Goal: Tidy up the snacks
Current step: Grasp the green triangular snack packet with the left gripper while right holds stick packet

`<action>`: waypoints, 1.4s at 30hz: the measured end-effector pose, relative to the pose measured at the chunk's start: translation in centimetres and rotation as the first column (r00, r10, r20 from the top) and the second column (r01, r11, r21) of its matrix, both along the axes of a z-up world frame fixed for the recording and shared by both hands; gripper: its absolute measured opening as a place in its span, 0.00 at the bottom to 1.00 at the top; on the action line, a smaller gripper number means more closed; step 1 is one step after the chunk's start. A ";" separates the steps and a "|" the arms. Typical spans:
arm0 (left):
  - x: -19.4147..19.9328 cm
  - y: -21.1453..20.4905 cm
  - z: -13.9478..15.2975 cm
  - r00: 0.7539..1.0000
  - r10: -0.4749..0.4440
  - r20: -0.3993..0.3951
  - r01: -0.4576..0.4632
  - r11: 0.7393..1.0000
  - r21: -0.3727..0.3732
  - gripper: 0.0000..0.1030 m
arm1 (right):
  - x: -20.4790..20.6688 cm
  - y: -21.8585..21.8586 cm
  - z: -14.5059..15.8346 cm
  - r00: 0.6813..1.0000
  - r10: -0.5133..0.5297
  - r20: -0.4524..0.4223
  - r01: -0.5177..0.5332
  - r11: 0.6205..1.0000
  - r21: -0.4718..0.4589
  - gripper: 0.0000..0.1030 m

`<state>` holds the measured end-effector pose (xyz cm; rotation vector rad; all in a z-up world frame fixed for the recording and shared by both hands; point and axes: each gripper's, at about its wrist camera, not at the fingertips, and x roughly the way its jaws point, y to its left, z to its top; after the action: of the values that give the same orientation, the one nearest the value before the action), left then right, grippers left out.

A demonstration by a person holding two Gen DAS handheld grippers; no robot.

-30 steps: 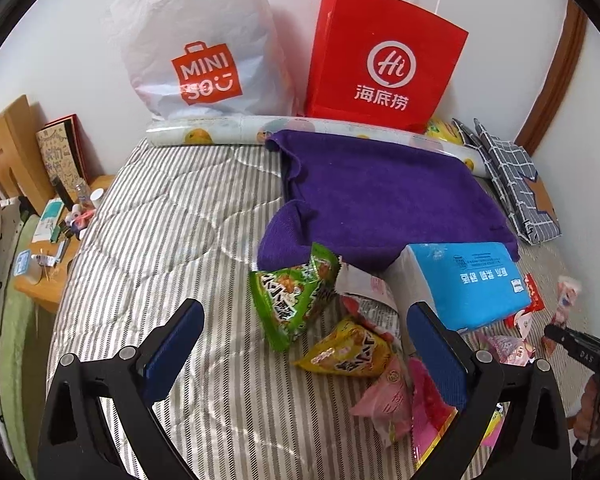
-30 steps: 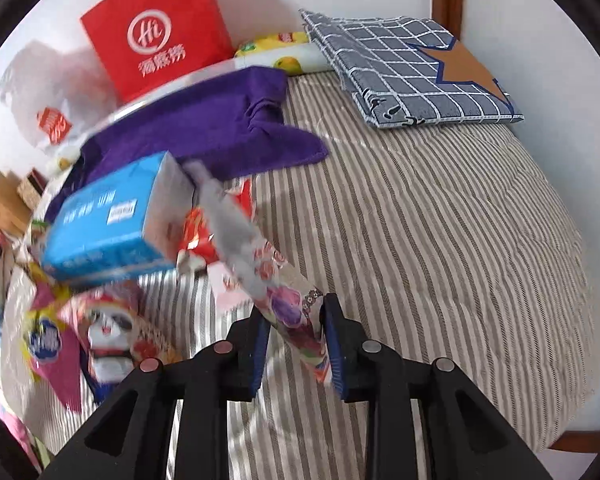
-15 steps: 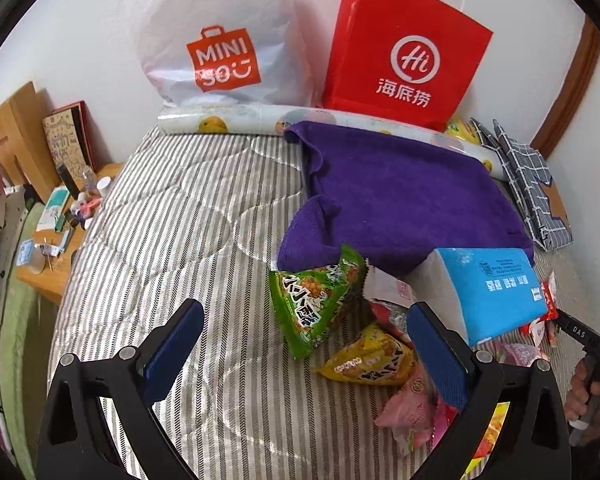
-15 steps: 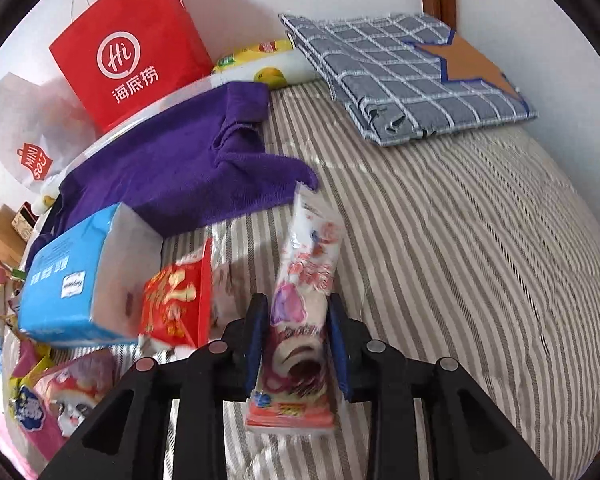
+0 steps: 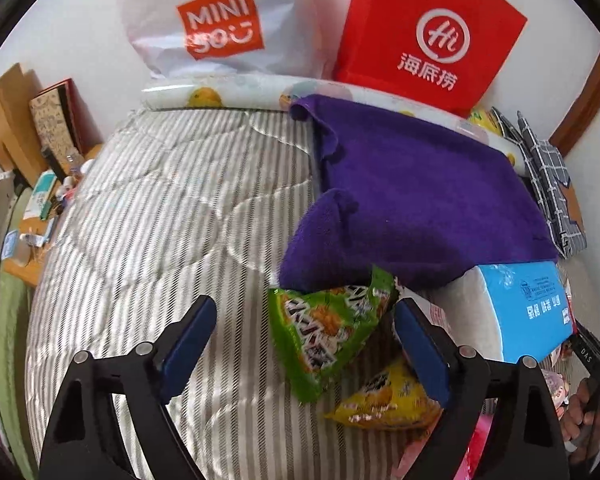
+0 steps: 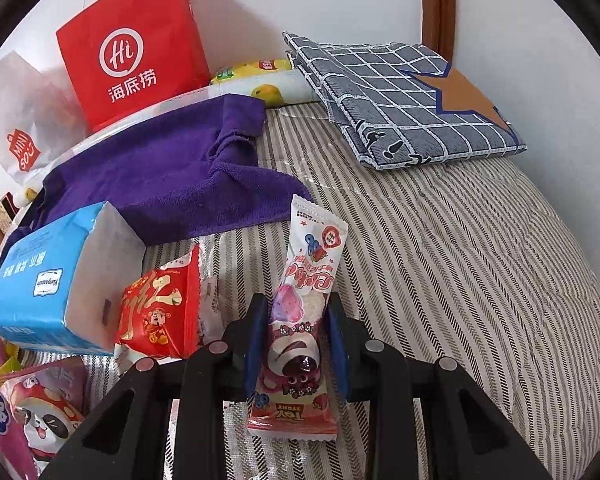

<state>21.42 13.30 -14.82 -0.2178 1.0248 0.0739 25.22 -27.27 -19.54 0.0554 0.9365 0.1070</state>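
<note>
On striped bedding (image 6: 480, 280), near edge of a snack heap: R gripper (image 6: 296, 332) clamped narrow on a long pink-and-white wrapped snack bar (image 6: 300, 304), pads pinching its lower third; upper end tilts away toward purple towel (image 6: 160, 176), lower end hangs below the pads. L gripper (image 5: 304, 340) wide, jaws closing, w/ green snack pouch (image 5: 324, 324) lying between them on the bed, pads not yet touching it.

Step in hand (judged): L picks the green pouch while R carries the bar to a sorted spot. To do it well: centre L pads on the pouch body, not its crimped corner; close gently, as film crushes and slips; lift straight so yellow pouch (image 5: 384, 400), just beside and near-right, isn't dragged. R should lay the bar flat on bare bedding to the right, well apart from the heap, before releasing.

Counts (visible only):
- grippers: 2
- green pouch: 1; yellow pouch: 1
- red snack pack (image 6: 160, 312): 1, touching blue tissue pack (image 6: 48, 280)
- panda-print pack (image 6: 40, 412): 1, near left; further pink/purple packs at frame edges, no. unclear
- tissue pack: 1; towel: 1
- bags at far wall: 2 – red paper bag (image 6: 132, 48), white plastic bag (image 5: 220, 24)
- checked folded cloth (image 6: 400, 100): 1, far right
</note>
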 end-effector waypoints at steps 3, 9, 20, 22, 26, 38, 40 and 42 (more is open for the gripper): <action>0.8 -0.7 -1.0 0.999 -0.022 -0.029 0.022 1.000 0.022 0.88 | 0.0 0.1 0.0 1.000 0.002 0.000 -0.002 1.000 -0.011 0.27; 1.2 -0.8 -2.1 0.998 -0.017 -0.054 0.013 0.998 -0.066 0.71 | 0.1 -0.4 -0.1 1.000 0.000 0.000 0.000 1.000 0.031 0.27; -1.4 -0.7 0.7 0.999 -0.033 0.003 0.033 0.998 -0.045 0.57 | -1.8 -1.8 0.8 0.999 -0.040 -0.003 0.040 0.996 0.083 0.20; -2.3 -0.5 1.4 0.999 -0.035 0.017 0.036 0.998 -0.053 0.57 | -2.6 -2.1 1.5 0.999 -0.050 0.006 0.049 0.995 0.087 0.20; -3.9 -0.8 2.5 0.999 -0.043 0.033 0.045 0.998 -0.047 0.57 | -4.0 -2.2 2.5 0.999 -0.045 0.014 0.044 0.996 0.080 0.20; -8.3 -1.3 2.4 0.996 -0.086 0.028 0.088 0.989 -0.114 0.58 | -7.0 -0.4 3.5 1.000 -0.004 0.004 0.004 0.995 0.097 0.20; -8.6 -1.9 2.0 0.996 -0.092 0.017 0.093 0.989 -0.114 0.61 | -7.4 0.1 3.8 1.000 0.006 0.011 -0.007 0.995 0.096 0.20; -8.6 -2.3 1.4 0.997 -0.083 0.009 0.084 0.991 -0.106 0.63 | -7.7 0.5 4.1 1.000 0.013 0.016 -0.015 0.996 0.090 0.20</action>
<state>12.87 10.98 -13.40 -0.2719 1.0328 -0.0572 17.48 -26.81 -15.40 0.1312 0.9167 0.1625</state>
